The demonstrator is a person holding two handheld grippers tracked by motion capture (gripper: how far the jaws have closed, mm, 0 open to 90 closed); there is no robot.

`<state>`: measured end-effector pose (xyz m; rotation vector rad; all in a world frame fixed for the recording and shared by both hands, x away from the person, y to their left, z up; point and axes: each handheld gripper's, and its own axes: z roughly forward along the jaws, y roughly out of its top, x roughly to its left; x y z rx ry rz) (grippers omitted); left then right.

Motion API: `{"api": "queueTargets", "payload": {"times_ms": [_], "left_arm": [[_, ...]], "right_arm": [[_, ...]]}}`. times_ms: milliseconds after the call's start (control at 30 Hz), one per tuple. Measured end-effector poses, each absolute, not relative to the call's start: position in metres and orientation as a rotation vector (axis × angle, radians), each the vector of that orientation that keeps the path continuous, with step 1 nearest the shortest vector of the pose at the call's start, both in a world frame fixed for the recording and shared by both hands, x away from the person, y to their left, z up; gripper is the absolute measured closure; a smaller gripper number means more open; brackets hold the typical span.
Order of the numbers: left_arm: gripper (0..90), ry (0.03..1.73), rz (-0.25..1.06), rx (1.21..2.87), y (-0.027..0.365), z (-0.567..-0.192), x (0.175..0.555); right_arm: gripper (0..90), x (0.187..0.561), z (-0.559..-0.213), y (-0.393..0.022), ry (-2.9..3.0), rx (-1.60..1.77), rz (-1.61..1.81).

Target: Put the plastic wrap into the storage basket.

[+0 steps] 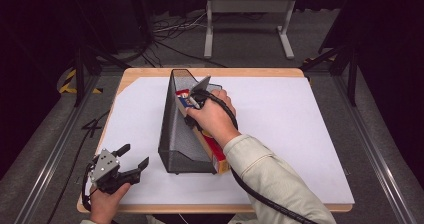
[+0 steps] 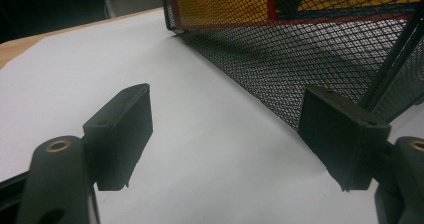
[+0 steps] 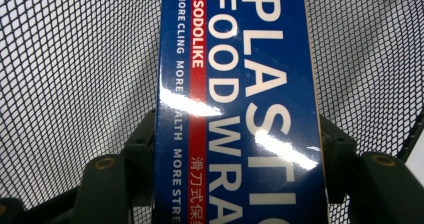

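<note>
A black mesh file holder (image 1: 172, 126) stands on the white table cover, its tall end at the back. A long plastic wrap box (image 3: 235, 104), blue with white lettering, lies inside it, and its yellow and red end (image 1: 220, 160) sticks out of the low front. My right gripper (image 1: 192, 98) is inside the holder near its tall end, shut on the box, with the jaws pressed against both of its sides. My left gripper (image 1: 135, 156) rests near the table's front left, open, nothing between its pads (image 2: 125, 129). The holder's mesh wall (image 2: 300, 59) lies just ahead of it to the right.
The white cover (image 1: 300, 134) spans most of the wooden table (image 1: 210, 73). A grey metal stand (image 1: 247, 19) and loose cables (image 1: 170, 31) lie on the floor behind the table. Black frame legs (image 1: 80, 69) stand at both sides.
</note>
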<state>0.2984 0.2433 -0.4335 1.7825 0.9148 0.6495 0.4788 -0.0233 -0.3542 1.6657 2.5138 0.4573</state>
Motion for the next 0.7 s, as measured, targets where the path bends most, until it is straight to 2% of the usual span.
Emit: {"api": "queueTargets", "payload": {"times_ms": [200, 233, 433, 700], "left_arm": [[22.7, 0.914, 0.648, 1.778, 0.243, -0.433, 0.298], [22.7, 0.912, 0.647, 1.778, 0.243, -0.433, 0.298], [22.7, 0.908, 0.645, 1.787, 0.241, -0.434, 0.299], [22.7, 0.912, 0.644, 1.788, 0.242, -0.434, 0.298]], "right_arm": [[34.0, 0.478, -0.353, -0.025, 2.496, 1.666, 0.496], [29.8, 0.478, -0.352, -0.026, 2.497, 1.669, 0.525], [21.9, 0.473, -0.343, -0.035, 2.485, 1.640, 0.636], [19.5, 0.467, -0.325, -0.051, 2.448, 1.587, 0.757]]}}
